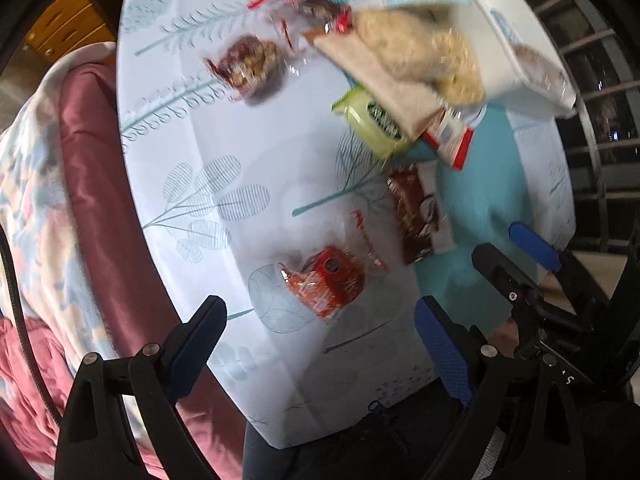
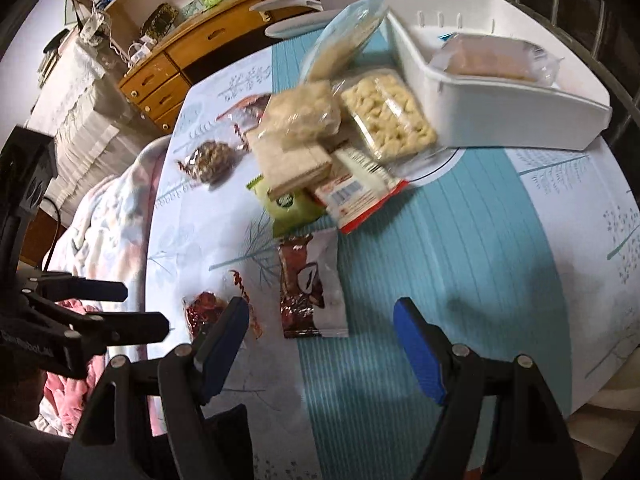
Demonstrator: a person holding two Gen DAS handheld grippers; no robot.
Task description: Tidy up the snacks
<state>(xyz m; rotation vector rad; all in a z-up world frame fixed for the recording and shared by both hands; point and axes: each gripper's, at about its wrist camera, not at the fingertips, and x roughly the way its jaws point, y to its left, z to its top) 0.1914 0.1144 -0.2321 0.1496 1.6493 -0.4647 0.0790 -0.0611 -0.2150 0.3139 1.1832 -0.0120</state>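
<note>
The left gripper (image 1: 320, 344) has its two fingers wide apart and holds nothing. It hangs over a small red candy bag (image 1: 326, 280) that lies on the tablecloth (image 1: 208, 120), just in front of the fingers but not touched. The right gripper (image 2: 320, 344) is also spread wide and empty. It points down at a brown and white bar (image 2: 310, 284), which lies flat just ahead of its fingers. Further out is a messy pile of snacks: a green pack (image 2: 294, 208), a red and white pack (image 2: 360, 196), a pack of wafers (image 2: 296, 164), a bag of puffed rice (image 2: 302, 114), a clear box of pale crackers (image 2: 388, 114) and a light blue bag (image 2: 348, 36). A small bag of nuts (image 2: 210, 160) lies off to the side by itself. At the far end stands a white bin (image 2: 500, 104). Only one wrapped snack (image 2: 492, 58) is inside it. So I think the job has only just begun. One snack is put away, and nearly all the rest are still out on the table. The red candy bag or the brown bar look like the next ones to pick up.
</note>
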